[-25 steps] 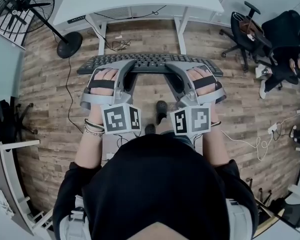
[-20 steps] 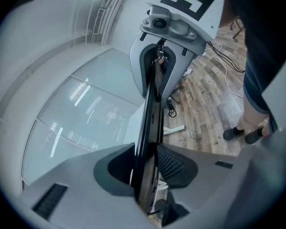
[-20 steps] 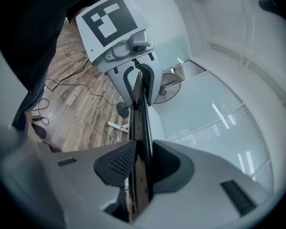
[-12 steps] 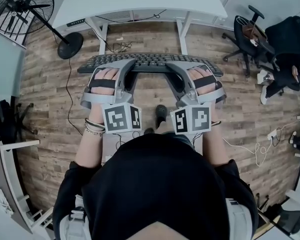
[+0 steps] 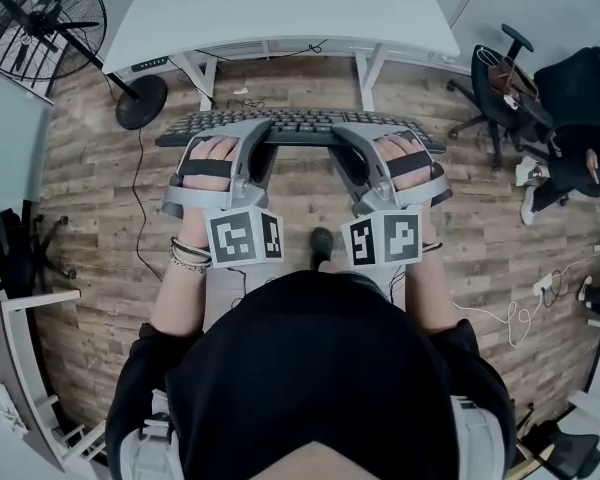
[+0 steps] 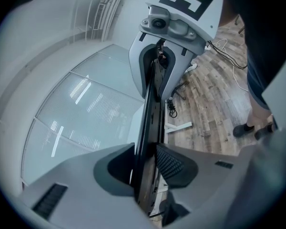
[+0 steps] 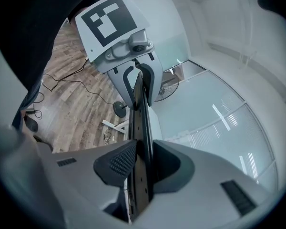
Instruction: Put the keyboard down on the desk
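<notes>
The keyboard (image 5: 300, 128) was in the air over the wooden floor (image 5: 100, 218), held level and lengthwise across the view, well short of the white tabletop (image 5: 280, 8) at the far side. The left tool (image 5: 252, 136) was pinching its near long edge left of the middle, and the right tool (image 5: 348, 138) was pinching the same edge right of the middle. In each tool's own view the thin board ran edge-on between the jaws, with the ribbed pads (image 6: 174, 163) pressed against it on both faces.

The risks, as I judged them:

- Only the near edge was gripped, so the whole depth of the keyboard hung out beyond the 2 tools. A jolt could have let it tip at the far edge or slide out of the pads.
- The 2 hands had to travel together. If 1 ran ahead or rose more than the other, the board would have twisted in the grips.
- The tabletop's near edge lay in the path. Coming in too low would have knocked the keyboard's far edge against it.
- Letting go with 1 tool before the keyboard rested flat would have dropped that end.

A standing fan (image 5: 40, 13) at far left and an office chair (image 5: 500, 68) at far right stood clear of the route.
</notes>
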### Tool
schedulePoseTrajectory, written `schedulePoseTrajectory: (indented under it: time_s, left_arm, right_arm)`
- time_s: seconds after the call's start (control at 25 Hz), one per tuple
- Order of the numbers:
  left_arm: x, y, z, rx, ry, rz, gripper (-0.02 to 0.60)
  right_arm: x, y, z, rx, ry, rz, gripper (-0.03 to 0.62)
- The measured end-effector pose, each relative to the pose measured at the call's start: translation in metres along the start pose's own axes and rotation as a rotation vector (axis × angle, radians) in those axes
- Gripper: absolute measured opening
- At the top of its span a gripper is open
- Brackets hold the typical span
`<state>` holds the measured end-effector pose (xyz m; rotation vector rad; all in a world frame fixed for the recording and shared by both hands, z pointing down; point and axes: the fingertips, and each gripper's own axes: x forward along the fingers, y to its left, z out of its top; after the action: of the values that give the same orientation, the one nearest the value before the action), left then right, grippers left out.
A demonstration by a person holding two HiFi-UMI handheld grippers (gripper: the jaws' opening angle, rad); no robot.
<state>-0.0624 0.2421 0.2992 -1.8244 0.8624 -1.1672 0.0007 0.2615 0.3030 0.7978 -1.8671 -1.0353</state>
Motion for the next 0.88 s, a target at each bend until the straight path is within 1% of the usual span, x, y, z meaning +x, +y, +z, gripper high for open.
schedulePoseTrajectory:
  time_s: [0.56,0.88]
  left_arm:
    - [0.066,0.039,0.008,-0.005,0.013,0.025,0.140]
    - [0.095,0.050,0.020,-0.023,0.031,0.042,0.140]
  right_arm:
    - [0.045,-0.046,-0.045,-0.023,-0.022,-0.010,0.106]
    - [0.059,-0.063,-0.071,-0.049,-0.044,-0.013,0.106]
